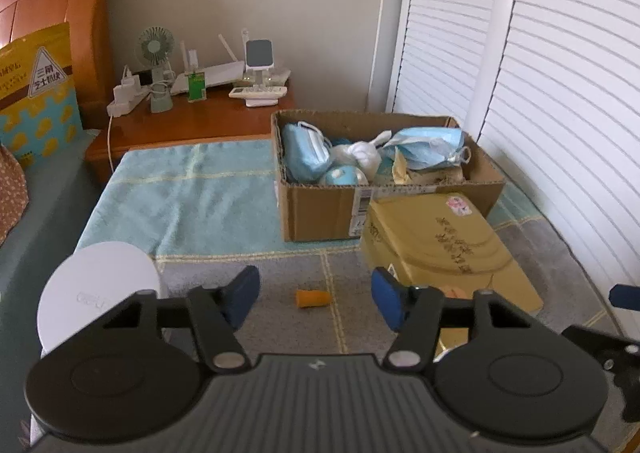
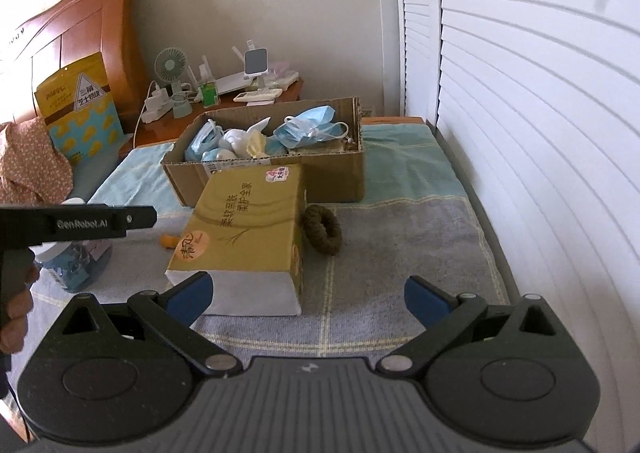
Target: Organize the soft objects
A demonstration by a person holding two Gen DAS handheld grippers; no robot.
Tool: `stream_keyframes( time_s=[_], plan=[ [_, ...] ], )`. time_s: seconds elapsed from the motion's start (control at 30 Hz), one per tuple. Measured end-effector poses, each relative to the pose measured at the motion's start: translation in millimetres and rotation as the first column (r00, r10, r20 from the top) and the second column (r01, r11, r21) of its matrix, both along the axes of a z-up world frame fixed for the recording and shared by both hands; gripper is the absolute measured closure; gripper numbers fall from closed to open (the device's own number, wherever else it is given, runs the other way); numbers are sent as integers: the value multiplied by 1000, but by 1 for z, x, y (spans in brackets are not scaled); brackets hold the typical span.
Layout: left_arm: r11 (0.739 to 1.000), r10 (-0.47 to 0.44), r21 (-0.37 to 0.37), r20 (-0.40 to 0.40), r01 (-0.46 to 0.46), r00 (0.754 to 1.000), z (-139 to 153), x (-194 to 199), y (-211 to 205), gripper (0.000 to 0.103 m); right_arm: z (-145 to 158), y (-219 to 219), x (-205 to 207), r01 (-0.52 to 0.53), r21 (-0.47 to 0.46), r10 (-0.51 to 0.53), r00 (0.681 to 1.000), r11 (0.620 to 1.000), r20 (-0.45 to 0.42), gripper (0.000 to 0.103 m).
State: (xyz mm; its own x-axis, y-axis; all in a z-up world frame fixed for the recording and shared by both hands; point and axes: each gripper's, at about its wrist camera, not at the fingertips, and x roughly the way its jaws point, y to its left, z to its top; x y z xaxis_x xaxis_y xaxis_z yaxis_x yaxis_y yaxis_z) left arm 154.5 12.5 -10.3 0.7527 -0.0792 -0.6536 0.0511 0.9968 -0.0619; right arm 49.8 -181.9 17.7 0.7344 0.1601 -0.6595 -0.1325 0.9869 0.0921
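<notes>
Orange soft piece point(image 1: 313, 298) lies at twelve o'clock between the left gripper's point(image 1: 316, 295) half-open, empty fingers point(image 1: 240, 295): descend squarely before pinching.

Small orange piece point(image 1: 313, 298), brown scrunchie point(image 2: 322, 229)

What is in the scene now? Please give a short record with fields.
surface: towel on a bed
box: cardboard box holding face masks
in front of box: yellow tissue pack
beside pack: brown hair tie
loose item: small orange piece
left claw: open, empty
right claw: open, empty
</notes>
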Motion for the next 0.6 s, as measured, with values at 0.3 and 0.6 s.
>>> stream_keyframes(
  time_s=[0.3, 0.6],
  plan=[
    [1000, 20, 7, -41, -20, 999, -24, 10, -4, 59, -4, -2, 8, 6, 0, -6, 1000, 1000, -13, 0],
    [1000, 20, -3, -74, -21, 997, -37, 25, -3, 63, -4, -3, 18, -1, 14, 1, 999, 1000, -36, 0]
  ],
)
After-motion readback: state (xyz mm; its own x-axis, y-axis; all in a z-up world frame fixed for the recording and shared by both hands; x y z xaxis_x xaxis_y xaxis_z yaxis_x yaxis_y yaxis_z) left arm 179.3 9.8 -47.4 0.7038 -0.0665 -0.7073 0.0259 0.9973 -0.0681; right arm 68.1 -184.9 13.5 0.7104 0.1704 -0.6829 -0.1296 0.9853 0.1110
